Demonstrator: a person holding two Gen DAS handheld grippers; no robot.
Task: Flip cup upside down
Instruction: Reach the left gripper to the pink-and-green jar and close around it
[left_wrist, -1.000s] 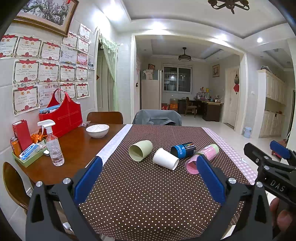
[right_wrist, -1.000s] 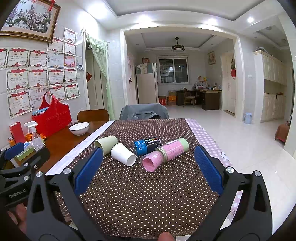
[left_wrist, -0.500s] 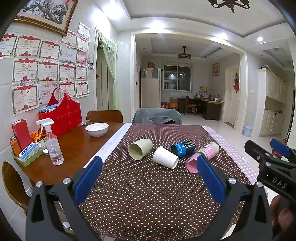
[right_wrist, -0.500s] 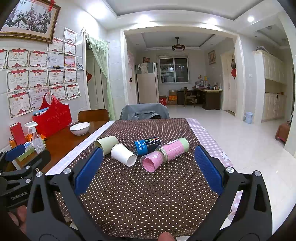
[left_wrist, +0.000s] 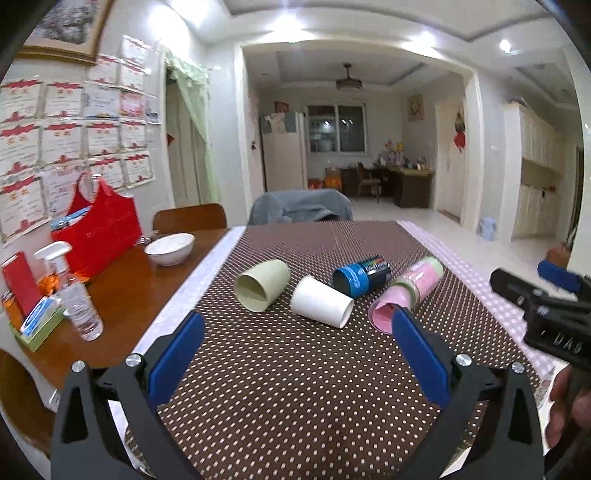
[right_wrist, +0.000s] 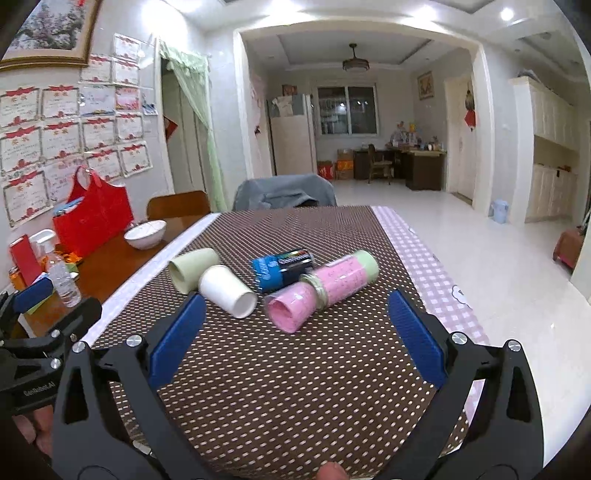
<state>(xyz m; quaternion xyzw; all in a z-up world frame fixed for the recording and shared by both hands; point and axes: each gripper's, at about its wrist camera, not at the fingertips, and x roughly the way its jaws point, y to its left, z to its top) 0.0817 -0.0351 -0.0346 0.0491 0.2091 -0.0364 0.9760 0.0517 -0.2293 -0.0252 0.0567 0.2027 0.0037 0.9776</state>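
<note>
Four vessels lie on their sides in a loose row on the dotted brown tablecloth (left_wrist: 295, 387), none yet inverted. Taking the white paper cup (left_wrist: 320, 301) as landmark: the pale green cup (left_wrist: 263, 284) lies just to its left, apparently touching it, mouth toward the camera; the blue-labelled can (left_wrist: 361, 277) sits just behind and to its right; the pink bottle (right_wrist: 321, 290) is further right, beside the can. Left gripper (left_wrist: 295, 354) is spread wide with nothing between its blue pads, short of the row; right gripper (right_wrist: 291, 336) likewise gaping and empty, roughly facing the pink bottle. Risks, as judged: everything here is round and lying down, so a glancing finger would likely send a cup rolling into its neighbours or toward the table edge; tight spacing may snag two items at once; paper cup would crush under a hard squeeze; which cup is meant is unclear.
</note>
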